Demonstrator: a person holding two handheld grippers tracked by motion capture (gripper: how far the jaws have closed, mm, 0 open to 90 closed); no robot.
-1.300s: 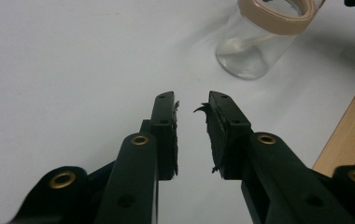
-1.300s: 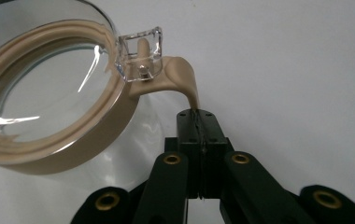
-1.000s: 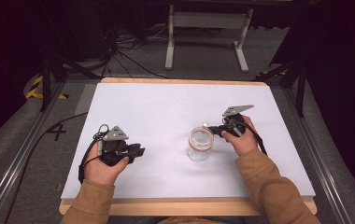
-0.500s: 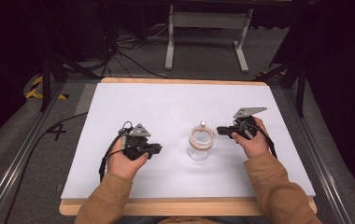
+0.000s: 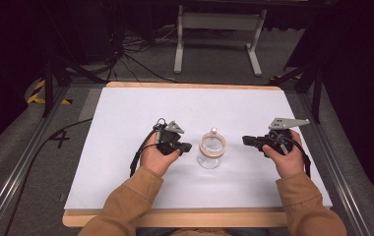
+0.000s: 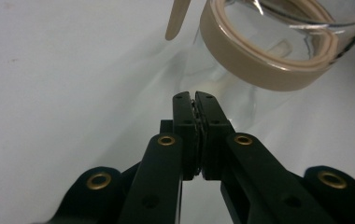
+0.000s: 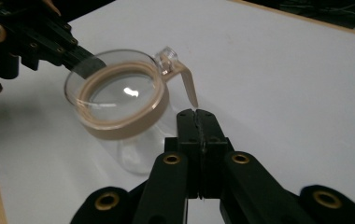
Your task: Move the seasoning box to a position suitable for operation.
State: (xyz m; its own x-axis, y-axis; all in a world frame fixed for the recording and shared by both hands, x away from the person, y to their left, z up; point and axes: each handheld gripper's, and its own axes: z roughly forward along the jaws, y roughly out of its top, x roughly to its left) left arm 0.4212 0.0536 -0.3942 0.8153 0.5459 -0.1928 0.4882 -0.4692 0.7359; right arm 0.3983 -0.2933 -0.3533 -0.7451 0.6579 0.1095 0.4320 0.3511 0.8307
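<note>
The left tongs (image 5: pixel 185 146), clenched on nothing, sit just beside the clear glass jar (image 5: pixel 210 153) — tips near its tan rim band, likely to steady it. The right tongs (image 5: pixel 246 140), also clenched and empty, wait apart on its far side. Around them spreads the bare white table (image 5: pixel 126 118), then grey floor and cables (image 5: pixel 126 54).

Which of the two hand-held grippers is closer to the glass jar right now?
Left. The left gripper sits just beside the glass jar, jaws shut and almost at its wall. The right gripper is on the jar's other side, with a clear gap.

high: overhead, forward-down | gripper views: close, share glass jar (image 6: pixel 278 51)
</note>
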